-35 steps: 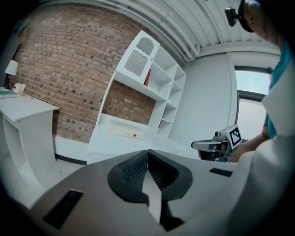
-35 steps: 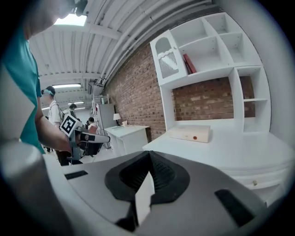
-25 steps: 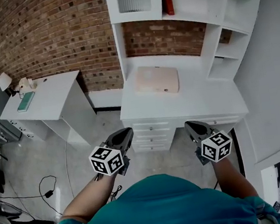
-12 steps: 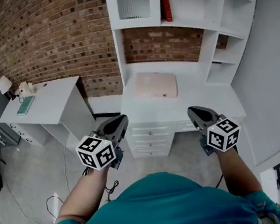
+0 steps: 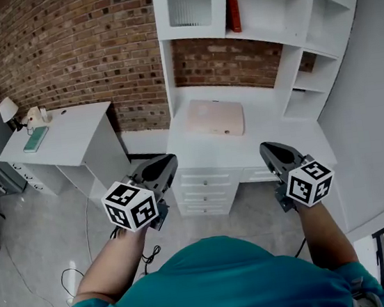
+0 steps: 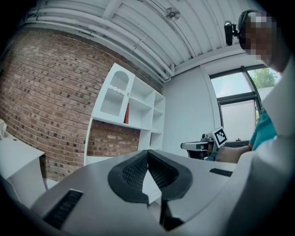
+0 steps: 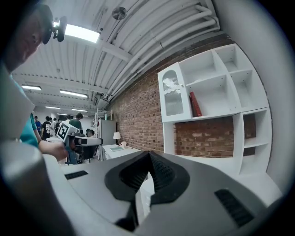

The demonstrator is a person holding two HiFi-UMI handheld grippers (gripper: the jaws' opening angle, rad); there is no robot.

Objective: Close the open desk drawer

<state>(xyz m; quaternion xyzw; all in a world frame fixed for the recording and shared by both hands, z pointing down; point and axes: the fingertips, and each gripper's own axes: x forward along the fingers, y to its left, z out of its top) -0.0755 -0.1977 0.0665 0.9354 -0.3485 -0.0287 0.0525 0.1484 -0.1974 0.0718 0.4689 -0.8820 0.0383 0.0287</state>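
Observation:
A white desk (image 5: 247,145) with a shelf unit on top stands against the brick wall. Its stack of drawers (image 5: 207,186) shows below the desktop edge, between my two grippers. From this steep angle I cannot tell which drawer stands out. My left gripper (image 5: 168,161) hovers in the air at the stack's left, jaws shut on nothing (image 6: 147,152). My right gripper (image 5: 266,148) hovers at the stack's right, also shut and empty (image 7: 149,153). Neither touches the desk.
A pink flat case (image 5: 215,117) lies on the desktop and a red book (image 5: 232,7) stands in the shelf unit. A second white desk (image 5: 63,134) with a lamp (image 5: 7,109) stands left. A cable (image 5: 74,270) lies on the floor. People stand far back (image 7: 76,122).
Both grippers have risen and moved slightly forward toward the desk front, the left one also drifting left. Their jaws stay shut.

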